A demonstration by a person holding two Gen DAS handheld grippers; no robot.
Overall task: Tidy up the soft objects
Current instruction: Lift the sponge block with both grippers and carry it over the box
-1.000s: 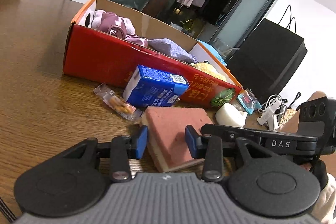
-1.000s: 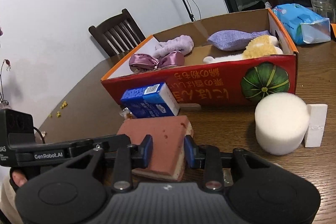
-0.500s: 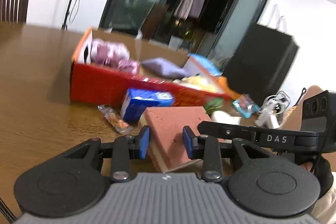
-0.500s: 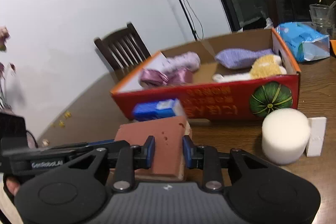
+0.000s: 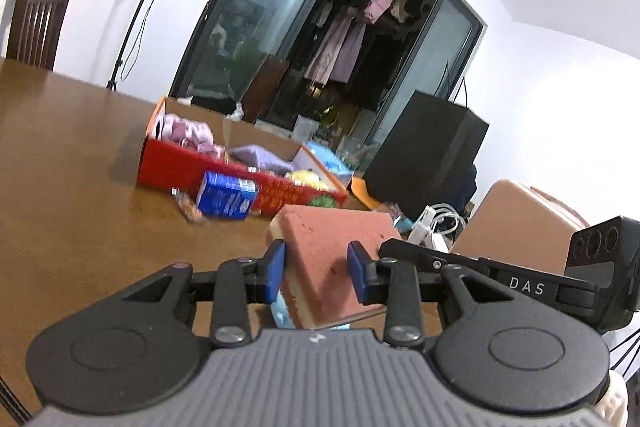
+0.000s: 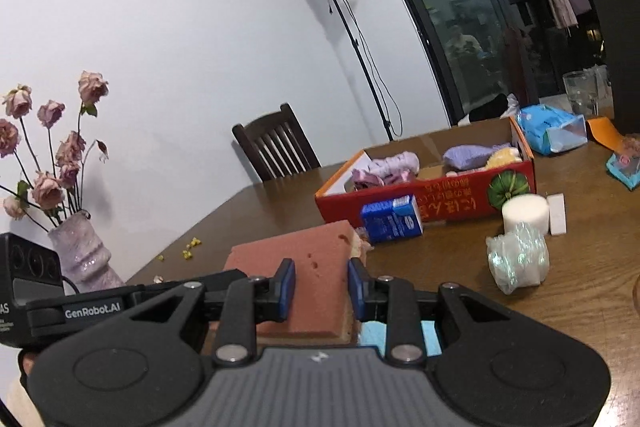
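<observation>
A reddish-brown sponge with a pale underside (image 5: 336,251) (image 6: 308,279) is held off the table by both grippers at once. My left gripper (image 5: 316,269) is shut on one end of it and my right gripper (image 6: 320,291) is shut on the other end. A red cardboard box (image 5: 240,175) (image 6: 452,193) stands farther off on the wooden table and holds purple and yellow soft items. A white foam cylinder (image 6: 525,213) stands in front of the box.
A blue carton (image 5: 227,195) (image 6: 391,219) and a snack packet (image 5: 188,205) lie by the box. A clear plastic bundle (image 6: 516,259), a white block (image 6: 557,214), a blue tissue pack (image 6: 550,129), a vase of roses (image 6: 80,255) and cables (image 5: 436,223) are around.
Both grippers have lifted the sponge up and back from the box. The box and carton now look smaller and farther away.
</observation>
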